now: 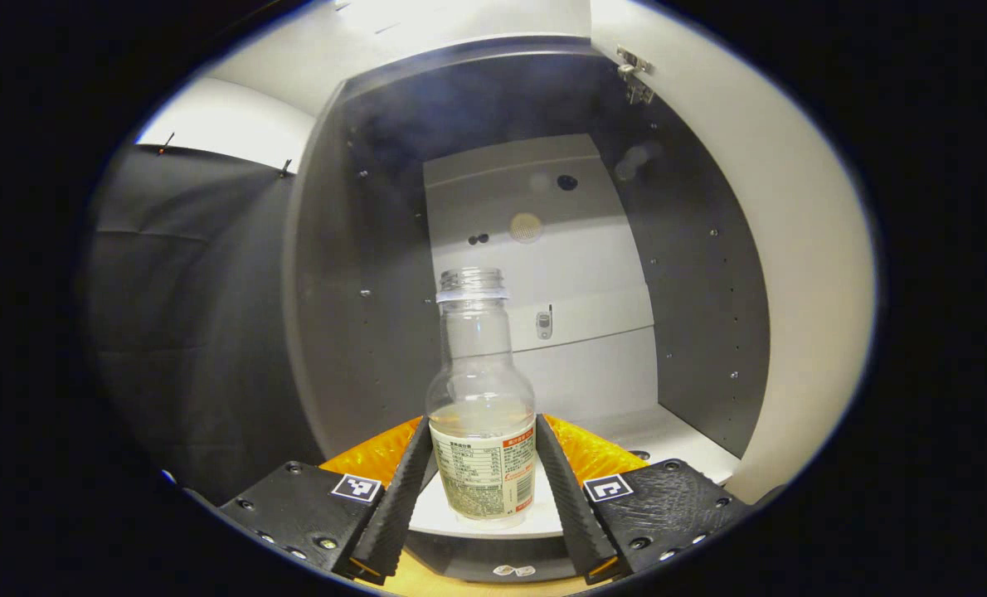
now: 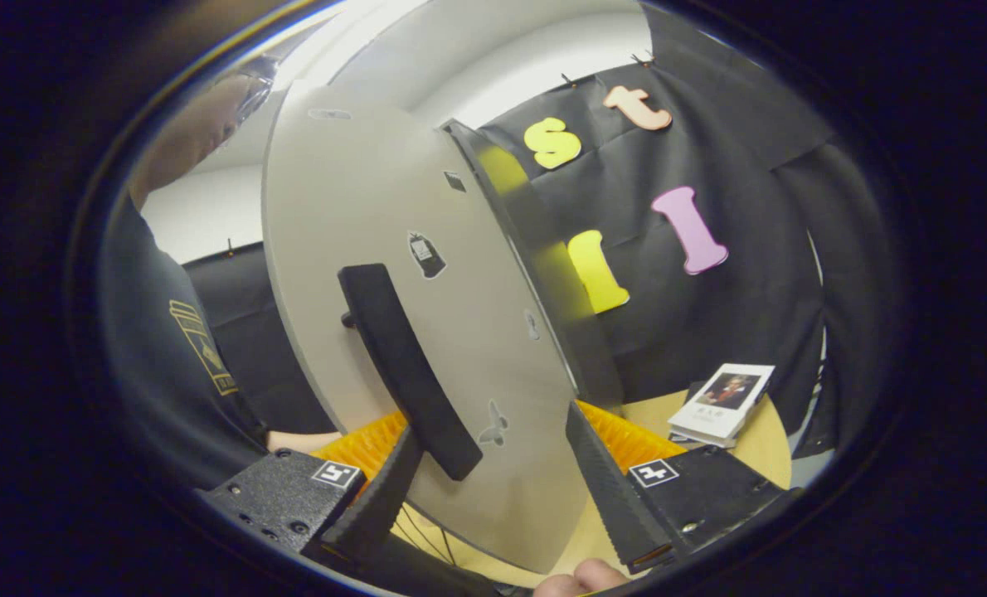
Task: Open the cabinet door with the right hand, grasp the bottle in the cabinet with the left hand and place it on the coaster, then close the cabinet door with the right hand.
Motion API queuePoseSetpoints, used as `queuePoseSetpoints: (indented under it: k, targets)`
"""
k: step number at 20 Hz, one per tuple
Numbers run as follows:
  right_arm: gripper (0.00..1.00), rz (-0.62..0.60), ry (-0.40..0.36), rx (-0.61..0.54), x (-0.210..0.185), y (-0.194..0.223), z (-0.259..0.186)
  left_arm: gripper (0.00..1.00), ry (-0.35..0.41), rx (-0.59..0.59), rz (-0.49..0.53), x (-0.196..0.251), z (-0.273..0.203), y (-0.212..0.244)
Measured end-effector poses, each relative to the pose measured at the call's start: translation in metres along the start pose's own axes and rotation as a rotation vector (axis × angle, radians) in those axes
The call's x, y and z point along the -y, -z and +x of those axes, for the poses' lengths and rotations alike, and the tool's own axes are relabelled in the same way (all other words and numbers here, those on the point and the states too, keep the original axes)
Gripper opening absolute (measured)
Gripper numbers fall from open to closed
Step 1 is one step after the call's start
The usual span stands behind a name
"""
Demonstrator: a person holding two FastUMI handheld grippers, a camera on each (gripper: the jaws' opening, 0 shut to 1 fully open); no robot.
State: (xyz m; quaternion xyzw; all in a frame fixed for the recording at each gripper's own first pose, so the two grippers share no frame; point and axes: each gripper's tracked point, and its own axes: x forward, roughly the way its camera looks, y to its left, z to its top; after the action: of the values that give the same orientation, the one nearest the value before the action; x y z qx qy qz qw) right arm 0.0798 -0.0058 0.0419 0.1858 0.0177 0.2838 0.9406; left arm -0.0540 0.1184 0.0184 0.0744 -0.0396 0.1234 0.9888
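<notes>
Left gripper view: bottle (image 1: 483, 406) upright on the cabinet (image 1: 361, 249) shelf, between the spread fingers of the left hand-held gripper (image 1: 483, 485).
Whether they touch it is unclear. Right hand-held gripper (image 2: 493, 489) gapes around the door (image 2: 394, 249) handle (image 2: 406, 373); its lower edge is cut off.

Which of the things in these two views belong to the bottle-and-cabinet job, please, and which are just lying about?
Belong to the job:
- bottle, uncapped, between the left gripper fingers
- cabinet, open
- cabinet door and its handle, near the right gripper

Just lying about:
- small books stacked on the table
</notes>
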Motion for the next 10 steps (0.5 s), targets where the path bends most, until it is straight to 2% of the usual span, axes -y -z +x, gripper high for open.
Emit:
queuePoseSetpoints:
  k: [1, 2, 4, 5, 6, 10]
  targets:
    - [1.0, 0.01, 0.003, -0.007, 0.0, 0.0, 0.001, 0.63, -0.006, 0.002, 0.005, -0.006, -0.007, 0.001]
    - [1.0, -0.003, 0.023, 0.001, 0.001, -0.003, -0.001, 0.74, -0.007, 0.002, 0.02, -0.014, -0.015, 0.004]
    - [1.0, -0.057, 0.081, 0.04, 0.001, -0.008, -0.002, 0.74, 0.001, 0.02, 0.038, -0.026, -0.028, 0.01]
    - [1.0, -0.071, 0.107, 0.059, 0.0, -0.008, -0.002, 0.79, 0.004, 0.019, 0.047, -0.032, -0.036, 0.013]
    - [1.0, -0.065, 0.132, 0.073, 0.001, -0.006, -0.001, 0.74, 0.007, 0.012, 0.053, -0.039, -0.044, 0.019]
    - [1.0, 0.039, 0.217, 0.103, 0.006, 0.0, -0.001, 0.74, 0.007, 0.009, 0.036, -0.068, -0.072, 0.039]
